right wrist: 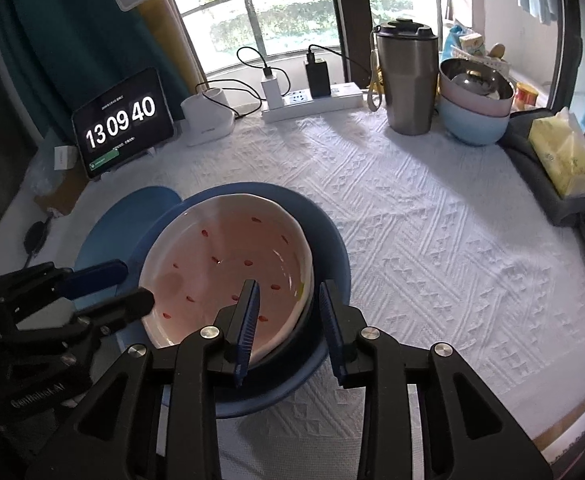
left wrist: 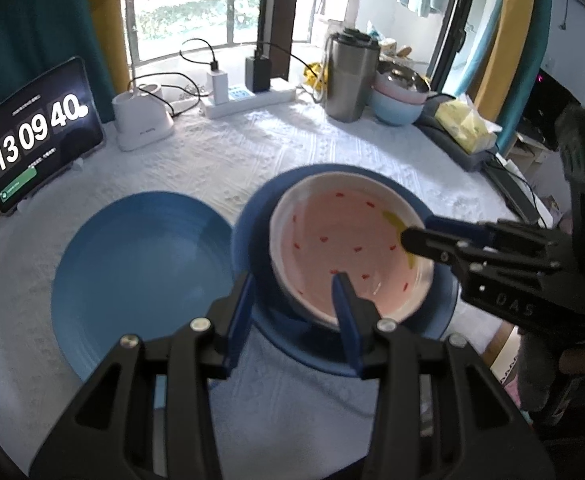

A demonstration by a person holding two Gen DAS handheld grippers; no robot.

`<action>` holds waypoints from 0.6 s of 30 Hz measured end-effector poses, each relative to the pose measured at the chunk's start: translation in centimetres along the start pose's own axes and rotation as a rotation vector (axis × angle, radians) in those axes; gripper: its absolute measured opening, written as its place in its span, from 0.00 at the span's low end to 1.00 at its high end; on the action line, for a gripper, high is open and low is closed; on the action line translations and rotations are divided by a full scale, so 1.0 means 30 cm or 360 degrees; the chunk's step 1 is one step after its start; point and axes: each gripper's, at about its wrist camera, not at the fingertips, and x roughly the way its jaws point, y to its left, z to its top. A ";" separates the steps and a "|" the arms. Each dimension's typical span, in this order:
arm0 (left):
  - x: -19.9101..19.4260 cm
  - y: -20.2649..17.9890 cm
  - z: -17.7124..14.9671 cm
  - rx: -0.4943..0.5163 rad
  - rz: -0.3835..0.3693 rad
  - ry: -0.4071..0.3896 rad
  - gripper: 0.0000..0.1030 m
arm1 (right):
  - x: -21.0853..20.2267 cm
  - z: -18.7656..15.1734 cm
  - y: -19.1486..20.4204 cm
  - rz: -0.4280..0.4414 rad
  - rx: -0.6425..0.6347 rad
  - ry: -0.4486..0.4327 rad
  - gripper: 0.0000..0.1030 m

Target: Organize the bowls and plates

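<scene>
Near the table's front edge, both grippers (left wrist: pixel 296 304) (right wrist: pixel 288 312) are straddling the pink speckled ceramic bowl's (left wrist: pixel 344 240) rim, jaws parted, needing slow, even release.

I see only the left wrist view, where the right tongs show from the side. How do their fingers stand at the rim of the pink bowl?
Observer: The right tongs straddle the rim of the pink bowl: one finger inside, one outside, with a dark gap at the outer finger.
Operator: Is there anything left of the light blue plate, beyond my picture?
Observer: Yes. A small black thing on a cable lies near the table's edge, left of the light blue plate.
Operator: And near the stacked bowls at the back?
Observer: A yellow and red tin stands just right of the stacked bowls.
</scene>
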 end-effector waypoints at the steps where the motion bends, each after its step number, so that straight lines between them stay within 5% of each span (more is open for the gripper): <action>1: -0.006 0.005 0.003 -0.0006 0.0002 -0.0008 0.41 | 0.001 0.000 0.000 0.0006 -0.0001 -0.0001 0.32; 18: -0.028 0.073 -0.013 -0.0155 0.0088 -0.0069 0.41 | -0.049 0.027 -0.095 0.0075 0.0045 -0.0075 0.32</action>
